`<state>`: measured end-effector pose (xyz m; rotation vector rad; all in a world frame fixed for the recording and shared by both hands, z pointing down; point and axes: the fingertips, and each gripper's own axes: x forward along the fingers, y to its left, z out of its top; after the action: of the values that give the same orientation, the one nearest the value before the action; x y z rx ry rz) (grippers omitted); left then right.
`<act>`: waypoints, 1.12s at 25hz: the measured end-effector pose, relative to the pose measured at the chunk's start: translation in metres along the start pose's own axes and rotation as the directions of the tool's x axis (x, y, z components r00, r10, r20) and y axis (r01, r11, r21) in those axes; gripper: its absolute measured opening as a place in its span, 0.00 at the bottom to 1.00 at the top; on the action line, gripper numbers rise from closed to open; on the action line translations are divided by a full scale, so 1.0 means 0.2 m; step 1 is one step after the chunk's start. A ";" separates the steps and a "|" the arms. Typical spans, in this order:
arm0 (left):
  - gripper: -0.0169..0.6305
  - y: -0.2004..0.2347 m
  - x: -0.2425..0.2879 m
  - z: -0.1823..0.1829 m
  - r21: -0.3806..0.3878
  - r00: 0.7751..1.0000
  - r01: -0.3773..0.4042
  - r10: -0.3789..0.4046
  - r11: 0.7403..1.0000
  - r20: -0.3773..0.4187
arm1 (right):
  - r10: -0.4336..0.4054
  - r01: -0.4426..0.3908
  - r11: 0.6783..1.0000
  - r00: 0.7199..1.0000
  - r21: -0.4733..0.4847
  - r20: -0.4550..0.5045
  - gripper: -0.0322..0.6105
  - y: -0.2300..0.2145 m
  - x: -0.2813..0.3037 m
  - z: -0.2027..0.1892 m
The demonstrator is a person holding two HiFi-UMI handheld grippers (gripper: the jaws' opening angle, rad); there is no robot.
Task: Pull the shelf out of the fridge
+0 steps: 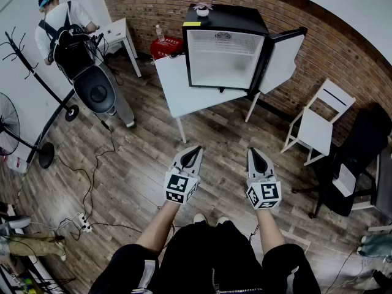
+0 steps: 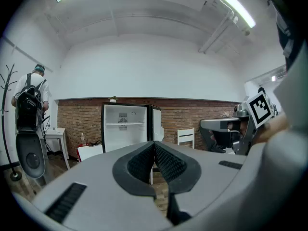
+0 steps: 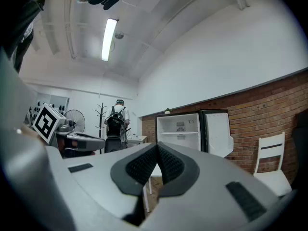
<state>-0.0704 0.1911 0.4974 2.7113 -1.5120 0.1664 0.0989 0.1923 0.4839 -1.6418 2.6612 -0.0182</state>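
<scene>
Left gripper point(image 1: 193, 152) and right gripper point(image 1: 255, 154) hovering side by side, both jaws pressed fully together, gripping nothing. Thin white shelf point(image 2: 124, 124) sitting inside small black open-door fridge point(image 1: 229, 18) on white table point(image 1: 174, 89), well ahead of both jaws

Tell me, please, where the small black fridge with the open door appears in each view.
Head view: small black fridge, top centre.
Left gripper view: fridge, left of centre.
Right gripper view: fridge, right of centre.
Shared landmark: red brick wall behind it.
</scene>
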 end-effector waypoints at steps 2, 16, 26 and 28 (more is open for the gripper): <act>0.06 0.00 -0.01 -0.01 -0.001 1.000 -0.002 0.002 1.000 -0.004 | 0.010 -0.010 1.000 1.000 0.010 0.002 0.04 0.01 0.00 -0.01; 0.06 0.03 -0.04 -0.06 -0.006 1.000 0.003 -0.003 1.000 -0.014 | -0.011 0.011 1.000 1.000 -0.006 -0.007 0.06 0.04 0.00 -0.04; 0.06 0.10 -0.04 -0.05 -0.007 1.000 0.017 -0.017 1.000 -0.013 | -0.019 0.019 1.000 1.000 0.006 -0.009 0.04 0.10 0.03 -0.04; 0.06 0.12 -0.01 -0.06 -0.009 1.000 0.021 -0.021 1.000 -0.017 | -0.020 0.020 1.000 1.000 0.011 -0.009 0.04 0.08 0.06 -0.03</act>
<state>-0.0918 0.1813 0.5079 2.7106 -1.4763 0.1807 0.0784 0.1893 0.4901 -1.6697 2.6460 -0.0403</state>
